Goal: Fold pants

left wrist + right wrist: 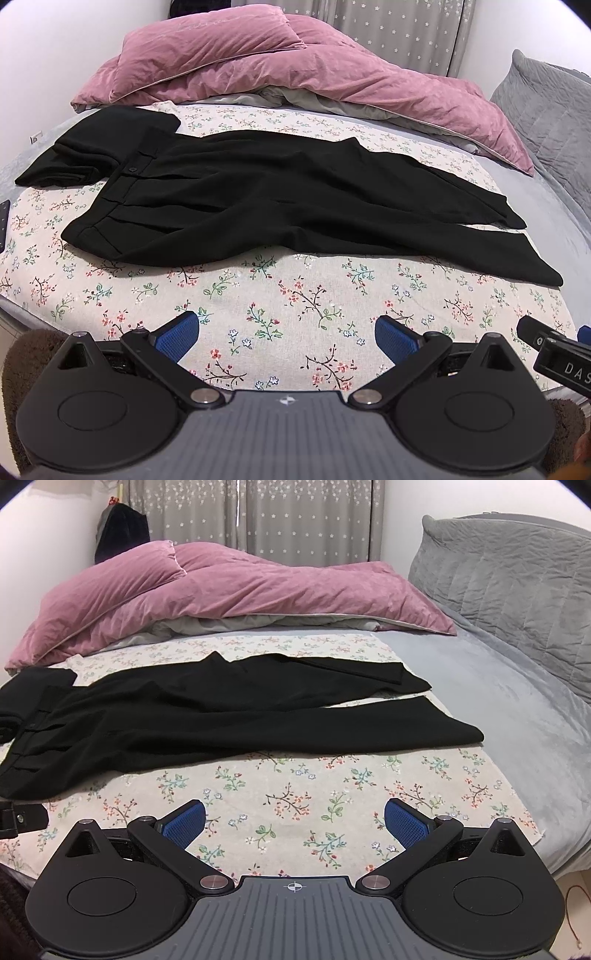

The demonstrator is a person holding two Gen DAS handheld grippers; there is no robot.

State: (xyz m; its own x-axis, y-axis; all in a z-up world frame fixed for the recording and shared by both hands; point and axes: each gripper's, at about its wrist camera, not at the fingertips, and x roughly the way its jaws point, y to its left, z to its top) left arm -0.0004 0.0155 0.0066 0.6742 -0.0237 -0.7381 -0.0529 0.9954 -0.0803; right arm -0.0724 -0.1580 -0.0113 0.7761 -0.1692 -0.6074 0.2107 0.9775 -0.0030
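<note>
Both claws hang over the near edge of the bed with nothing in them: the left gripper (287,338) and the right gripper (293,821) each have their blue pads (404,823) spread wide apart above the flowered sheet (295,801). Beyond them the black pants (266,199) lie flat on that sheet, waistband to the left, both legs stretched to the right. Farther back sits a rumpled pink quilt (221,587), with a grey headboard (517,579) on the right and curtains (295,517) behind.
</note>
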